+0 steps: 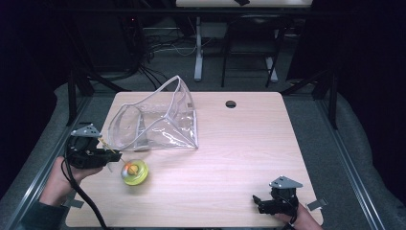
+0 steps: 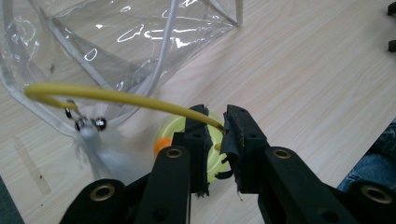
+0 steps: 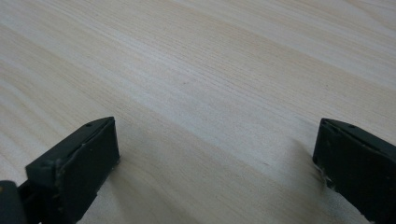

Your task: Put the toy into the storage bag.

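High view, read from left to right: at about eight o'clock on the pale wooden counter (image 1: pixel 230 143), a hand holds the left gripper (image 1: pixel 111 154), its fingers (image 2: pixel 194 140) pinched on a thin yellow wand (image 2: pixel 116 97); the wand arcs away from the fingers and ends in a small clip with a white feather (image 2: pixel 105 158) dangling from it, so this looks like a cat toy being lifted by its springy stem; just right of that gripper, touching the counter, sits the toy's round yellow-green base (image 1: pixel 133 172) with an orange ball inside, and in the left gripper view it lies directly beneath the fingers; at about eleven o'clock, just beyond the toy, a clear plastic pouch (image 1: pixel 158 120) lies on its side with its white-edged mouth gaping toward the left gripper, probably so the toy can be slid in; near one o'clock a small dark hole (image 1: pixel 231 104) marks the counter; at five o'clock, well apart from everything else, the right gripper (image 1: pixel 258 201) rests low by the near edge, its fingers (image 3: pixel 77 168) spread wide over bare wood and holding nothing, seemingly parked out of the way.
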Demonstrator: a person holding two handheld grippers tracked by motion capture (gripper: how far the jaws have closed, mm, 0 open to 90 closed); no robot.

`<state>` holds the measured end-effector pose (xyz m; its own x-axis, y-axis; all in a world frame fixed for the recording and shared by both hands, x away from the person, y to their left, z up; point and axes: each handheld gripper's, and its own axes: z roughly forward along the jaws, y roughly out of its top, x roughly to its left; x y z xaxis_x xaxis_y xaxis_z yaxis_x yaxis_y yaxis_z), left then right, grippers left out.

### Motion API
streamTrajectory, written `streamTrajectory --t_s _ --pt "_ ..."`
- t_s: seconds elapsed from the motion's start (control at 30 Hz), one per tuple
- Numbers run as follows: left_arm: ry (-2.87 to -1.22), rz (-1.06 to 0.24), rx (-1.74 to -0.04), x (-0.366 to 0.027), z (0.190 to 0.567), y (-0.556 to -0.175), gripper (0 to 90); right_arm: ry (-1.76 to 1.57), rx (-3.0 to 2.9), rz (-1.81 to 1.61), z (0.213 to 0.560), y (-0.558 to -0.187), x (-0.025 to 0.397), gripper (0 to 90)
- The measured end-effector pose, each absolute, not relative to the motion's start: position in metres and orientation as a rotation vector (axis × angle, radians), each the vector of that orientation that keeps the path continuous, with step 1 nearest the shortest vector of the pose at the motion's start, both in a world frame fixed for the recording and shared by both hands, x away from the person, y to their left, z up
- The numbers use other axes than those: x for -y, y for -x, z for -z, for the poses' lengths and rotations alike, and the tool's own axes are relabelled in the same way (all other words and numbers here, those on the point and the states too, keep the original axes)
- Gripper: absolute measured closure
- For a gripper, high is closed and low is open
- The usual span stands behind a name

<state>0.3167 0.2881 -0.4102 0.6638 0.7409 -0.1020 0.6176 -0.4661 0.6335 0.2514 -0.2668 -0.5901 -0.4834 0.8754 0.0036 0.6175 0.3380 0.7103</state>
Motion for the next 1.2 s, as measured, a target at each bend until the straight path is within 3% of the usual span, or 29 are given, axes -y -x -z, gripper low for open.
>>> streamTrajectory --t_s 0.3,1.2 --pt "-2.242 -0.225 -1.014 -0.285 0.409 -0.319 87.0 -1.315 -2.226 -0.934 0.590 -0.252 0.267 0.0" --pt "-2.291 -0.269 -0.969 -0.285 0.394 -0.317 88.0 -1.316 -2.229 -0.932 0.590 -0.251 0.267 0.0"
